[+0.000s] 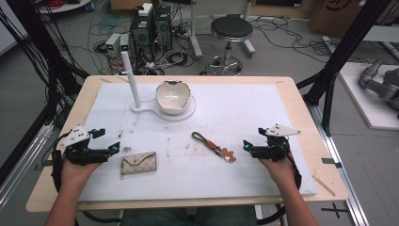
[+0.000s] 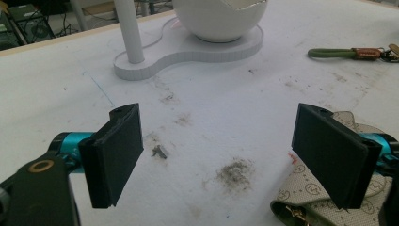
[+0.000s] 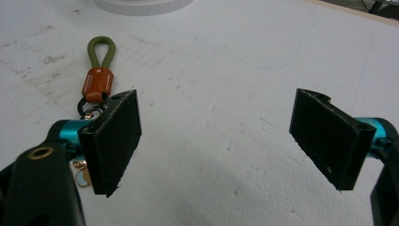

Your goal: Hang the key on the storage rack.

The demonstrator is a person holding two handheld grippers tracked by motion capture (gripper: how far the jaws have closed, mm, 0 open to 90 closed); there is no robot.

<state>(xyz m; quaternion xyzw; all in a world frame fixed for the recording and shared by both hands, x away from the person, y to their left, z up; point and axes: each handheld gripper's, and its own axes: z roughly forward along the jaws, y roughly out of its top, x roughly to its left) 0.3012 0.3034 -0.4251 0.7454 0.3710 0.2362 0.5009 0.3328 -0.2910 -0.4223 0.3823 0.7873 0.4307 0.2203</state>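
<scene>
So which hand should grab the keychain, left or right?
Probably right. The right gripper is open and close beside the keychain, whose strap lies just past its jaw in the right gripper view. The left gripper is open too, but sits by the pouch, farther away.

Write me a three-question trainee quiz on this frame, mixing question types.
1. True or false: the left hand-held gripper is shut on the beige patterned fabric pouch.
2. Which item lies nearest the right hand-held gripper?
A. white egg-shaped ceramic bowl
B. olive-green loop keychain with orange leather tab
C. the pouch
3. Fill in: the bowl sits on a white base beside an upright white ____.

Key: 1 false, both grippers are open; 2 B; 3 post.
</scene>
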